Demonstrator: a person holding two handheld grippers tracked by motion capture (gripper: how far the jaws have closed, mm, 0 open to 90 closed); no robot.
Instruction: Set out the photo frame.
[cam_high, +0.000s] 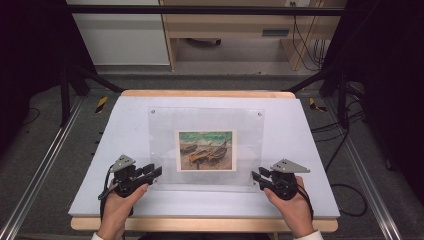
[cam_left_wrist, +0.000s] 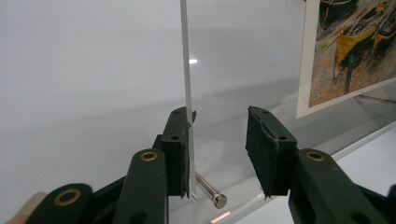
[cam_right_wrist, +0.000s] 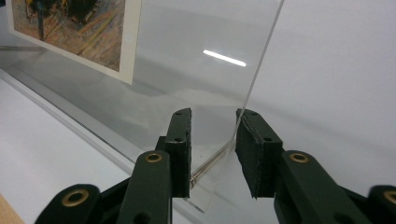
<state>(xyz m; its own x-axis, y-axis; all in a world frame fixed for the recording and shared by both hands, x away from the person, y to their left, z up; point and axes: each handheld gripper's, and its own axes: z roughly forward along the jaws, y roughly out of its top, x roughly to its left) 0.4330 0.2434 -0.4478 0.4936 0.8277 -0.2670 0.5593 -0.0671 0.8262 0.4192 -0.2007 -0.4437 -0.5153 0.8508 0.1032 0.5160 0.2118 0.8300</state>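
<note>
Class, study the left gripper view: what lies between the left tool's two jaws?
The clear acrylic frame's side edge stands there, against one jaw, with its metal pin crossing low in the gap; the left tool stays open.

Clear acrylic frame (cam_high: 206, 147) holding a boat print lies seemingly flat, centred.

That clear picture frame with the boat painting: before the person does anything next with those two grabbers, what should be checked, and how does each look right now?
1. Left gripper at the acrylic frame's near corner: ok.
2. Left pads pressing the panel: not ok; one pad sits against the edge, the other stands apart.
3. Right gripper straddling its corner: ok, though whether the pads press is hard to tell.
4. Metal pin seated at the left corner: cannot tell.
5. Boat print lying centred inside: ok.
6. Frame flat on the white board: ok.
</note>
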